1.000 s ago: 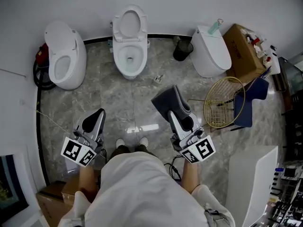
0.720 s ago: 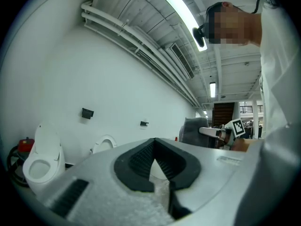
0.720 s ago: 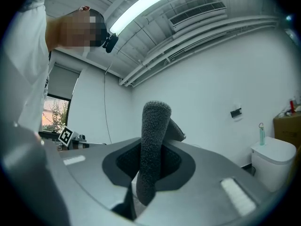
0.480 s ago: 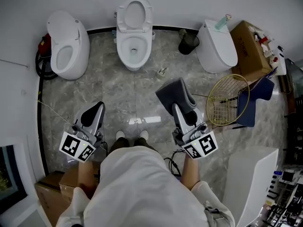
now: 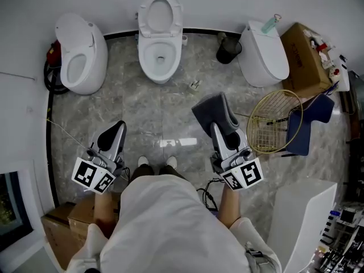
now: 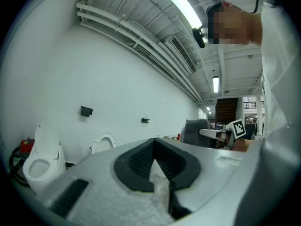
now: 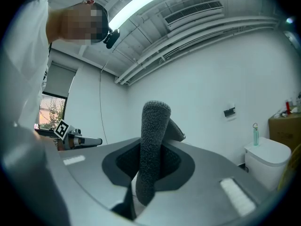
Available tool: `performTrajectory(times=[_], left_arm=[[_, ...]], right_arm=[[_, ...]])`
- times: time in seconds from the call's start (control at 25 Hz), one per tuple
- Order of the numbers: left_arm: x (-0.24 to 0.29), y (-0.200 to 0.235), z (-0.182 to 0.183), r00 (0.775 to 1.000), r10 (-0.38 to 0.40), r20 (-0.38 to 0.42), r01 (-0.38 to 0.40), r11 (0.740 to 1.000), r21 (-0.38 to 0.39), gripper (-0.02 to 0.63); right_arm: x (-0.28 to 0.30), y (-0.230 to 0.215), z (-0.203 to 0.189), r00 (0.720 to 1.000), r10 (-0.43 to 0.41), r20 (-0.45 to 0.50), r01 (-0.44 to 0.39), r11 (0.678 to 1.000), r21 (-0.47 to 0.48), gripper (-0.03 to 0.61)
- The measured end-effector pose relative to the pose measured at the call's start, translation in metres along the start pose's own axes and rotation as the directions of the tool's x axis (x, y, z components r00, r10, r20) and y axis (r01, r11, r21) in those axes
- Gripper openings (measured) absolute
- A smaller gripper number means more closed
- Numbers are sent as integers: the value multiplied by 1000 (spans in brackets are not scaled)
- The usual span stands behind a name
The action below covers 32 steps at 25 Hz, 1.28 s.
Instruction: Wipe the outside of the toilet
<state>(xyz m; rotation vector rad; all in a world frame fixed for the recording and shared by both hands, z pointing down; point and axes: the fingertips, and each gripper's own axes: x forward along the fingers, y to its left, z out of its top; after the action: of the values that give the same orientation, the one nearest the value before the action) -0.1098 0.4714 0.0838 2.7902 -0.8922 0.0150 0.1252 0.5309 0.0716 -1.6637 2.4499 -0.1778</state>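
A person in a white top (image 5: 170, 220) stands on the grey marbled floor (image 5: 165, 112), well short of the white open-seated toilet (image 5: 160, 36) that sits straight ahead against the wall. The left gripper (image 5: 116, 131) is held out toward that toilet's left side, its jaws pressed together with nothing between them. The right gripper (image 5: 220, 131), toward the toilet's right side, is clamped on a dark grey fuzzy cloth (image 5: 210, 110) that sticks out beyond the jaws. Both grippers are well apart from the toilet. To its right and nearer than it lies a gold wire basket (image 5: 272, 121). Near the toilet's right side sits a small black bin (image 5: 228, 49), then a closed white toilet (image 5: 264, 53). To its left stands a third white toilet with raised lid (image 5: 85, 56).
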Motion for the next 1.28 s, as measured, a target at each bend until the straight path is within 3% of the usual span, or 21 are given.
performTrajectory(times=[0.36, 0.64, 0.96, 1.28], left_arm=[[24, 5, -2, 999, 42, -10, -42, 999, 19, -2], [50, 41, 6, 999, 38, 0, -38, 999, 27, -2], [112, 128, 14, 1000, -19, -3, 19, 1000, 18, -2], [191, 233, 53, 994, -104, -28, 106, 993, 58, -2]], right_arm=[[10, -32, -3, 999, 31, 21, -32, 999, 29, 52], [49, -47, -5, 999, 41, 18, -41, 999, 9, 52], [143, -72, -21, 1000, 7, -29, -7, 1000, -5, 52], [265, -105, -12, 997, -57, -59, 56, 998, -20, 52]])
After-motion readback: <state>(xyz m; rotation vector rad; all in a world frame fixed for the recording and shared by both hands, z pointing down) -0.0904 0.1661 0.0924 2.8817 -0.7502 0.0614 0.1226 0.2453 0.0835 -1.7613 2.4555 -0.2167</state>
